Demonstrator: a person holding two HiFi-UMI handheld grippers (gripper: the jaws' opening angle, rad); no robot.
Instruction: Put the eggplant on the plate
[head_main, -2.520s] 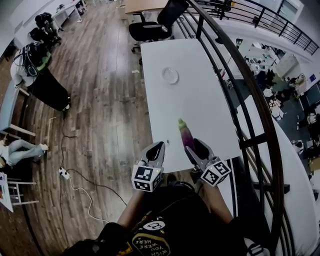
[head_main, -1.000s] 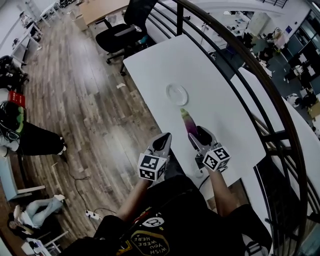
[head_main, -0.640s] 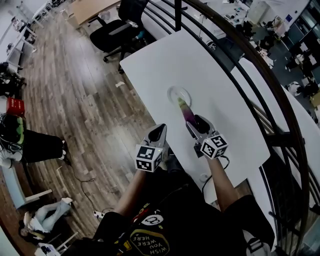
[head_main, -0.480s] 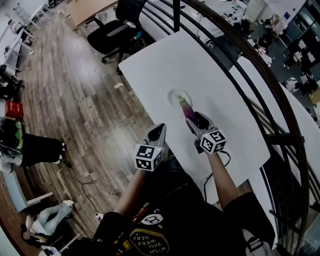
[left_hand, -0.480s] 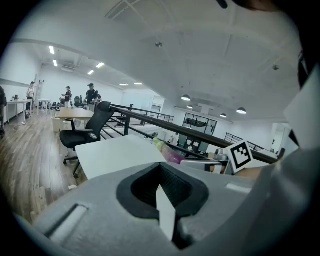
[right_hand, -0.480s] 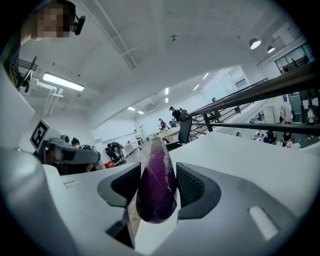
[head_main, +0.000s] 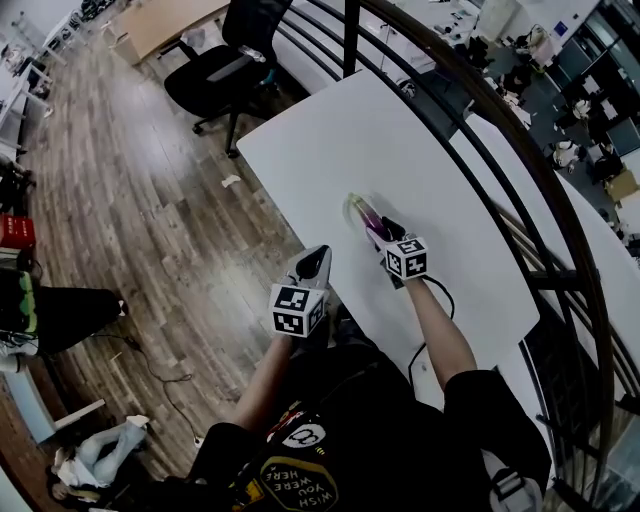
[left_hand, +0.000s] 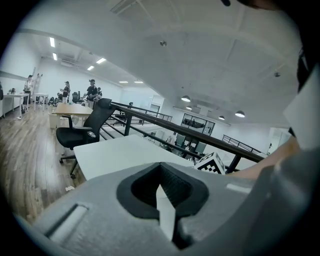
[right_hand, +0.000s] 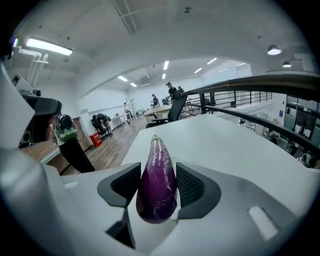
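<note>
A purple eggplant (right_hand: 157, 181) with a pale green tip is clamped between the pads of my right gripper (right_hand: 157, 172), which is shut on it. In the head view the right gripper (head_main: 379, 229) holds the eggplant (head_main: 366, 213) pointing away from me, over the small clear plate (head_main: 350, 206) on the white table (head_main: 450, 230). The eggplant hides most of the plate, and I cannot tell whether they touch. My left gripper (head_main: 317, 255) hangs by the table's near left edge, shut and empty (left_hand: 162, 187).
A black office chair (head_main: 215, 65) stands past the table's far left corner on the wood floor. A dark metal railing (head_main: 480, 120) runs along the table's right side. The right gripper's marker cube (left_hand: 212, 163) shows in the left gripper view.
My right gripper has carried the eggplant forward across the table until it is over the plate. The left gripper stays shut near the table's edge.
</note>
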